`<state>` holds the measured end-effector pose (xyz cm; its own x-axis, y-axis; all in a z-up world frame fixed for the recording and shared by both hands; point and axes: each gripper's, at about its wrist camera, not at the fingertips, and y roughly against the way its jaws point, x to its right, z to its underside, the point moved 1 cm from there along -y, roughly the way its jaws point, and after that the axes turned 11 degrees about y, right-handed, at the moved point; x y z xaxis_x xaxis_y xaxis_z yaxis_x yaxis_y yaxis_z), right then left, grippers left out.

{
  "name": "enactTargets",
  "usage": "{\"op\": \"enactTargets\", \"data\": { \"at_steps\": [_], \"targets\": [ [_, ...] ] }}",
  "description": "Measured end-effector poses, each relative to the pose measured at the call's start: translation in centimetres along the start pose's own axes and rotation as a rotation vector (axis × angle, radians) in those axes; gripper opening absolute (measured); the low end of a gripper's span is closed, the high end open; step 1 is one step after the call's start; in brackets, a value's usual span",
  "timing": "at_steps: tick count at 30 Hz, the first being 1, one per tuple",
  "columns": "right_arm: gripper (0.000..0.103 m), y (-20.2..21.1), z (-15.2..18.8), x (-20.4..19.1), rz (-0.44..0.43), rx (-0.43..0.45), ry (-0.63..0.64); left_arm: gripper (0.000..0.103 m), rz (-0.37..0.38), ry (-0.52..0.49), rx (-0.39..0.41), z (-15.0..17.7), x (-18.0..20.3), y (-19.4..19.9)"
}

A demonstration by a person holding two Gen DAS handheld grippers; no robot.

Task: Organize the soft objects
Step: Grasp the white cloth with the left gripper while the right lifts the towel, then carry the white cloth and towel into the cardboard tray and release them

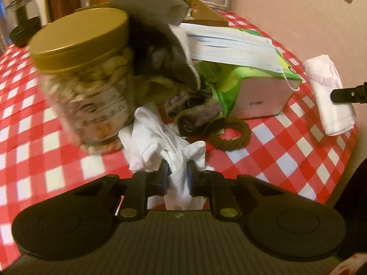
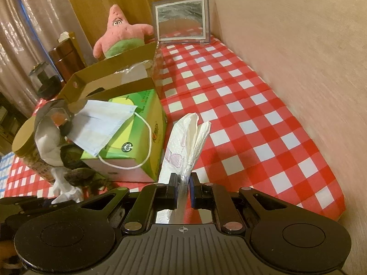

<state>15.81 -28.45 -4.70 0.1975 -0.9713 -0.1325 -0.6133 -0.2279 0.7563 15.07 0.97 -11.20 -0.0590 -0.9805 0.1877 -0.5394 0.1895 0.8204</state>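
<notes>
My left gripper [image 1: 177, 171] is shut on a crumpled white cloth [image 1: 158, 142] lying at the foot of a pile of soft things: a grey cloth [image 1: 160, 34], dark socks [image 1: 195, 112] and a brown hair tie [image 1: 231, 135]. My right gripper [image 2: 183, 181] is shut on a folded white towel [image 2: 185, 142] with a faint purple print, held up on edge. The same towel [image 1: 325, 91] shows at the right of the left wrist view. A blue face mask [image 2: 105, 123] lies on a green tissue box [image 2: 135, 142].
A gold-lidded jar [image 1: 84, 75] of snacks stands left of the pile. An open cardboard box [image 2: 110, 75] sits behind the tissue box, with a pink starfish plush [image 2: 121, 34] beyond it. A mirror [image 2: 181, 20] stands at the wall. The red checked tablecloth [image 2: 240, 114] covers the table.
</notes>
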Motion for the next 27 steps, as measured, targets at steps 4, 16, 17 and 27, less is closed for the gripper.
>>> {"op": "enactTargets", "data": {
  "at_steps": [4, 16, 17, 27],
  "targets": [
    [0.010, 1.1, 0.1, -0.3, -0.001, 0.016, 0.006, 0.014, -0.002, 0.041, 0.015, 0.8, -0.5, 2.6],
    [0.010, 4.6, 0.4, -2.1, -0.021, 0.073, 0.032, 0.014, -0.023, 0.050, 0.117, 1.4, 0.4, 9.6],
    [0.010, 4.8, 0.4, -2.3, -0.024, 0.078, 0.034, 0.014, -0.021, 0.051, 0.124, 1.3, 0.6, 10.0],
    [0.010, 6.7, 0.1, -3.8, -0.051, 0.112, 0.070, 0.014, 0.013, 0.090, 0.176, 0.8, 1.9, 12.5]
  ]
}}
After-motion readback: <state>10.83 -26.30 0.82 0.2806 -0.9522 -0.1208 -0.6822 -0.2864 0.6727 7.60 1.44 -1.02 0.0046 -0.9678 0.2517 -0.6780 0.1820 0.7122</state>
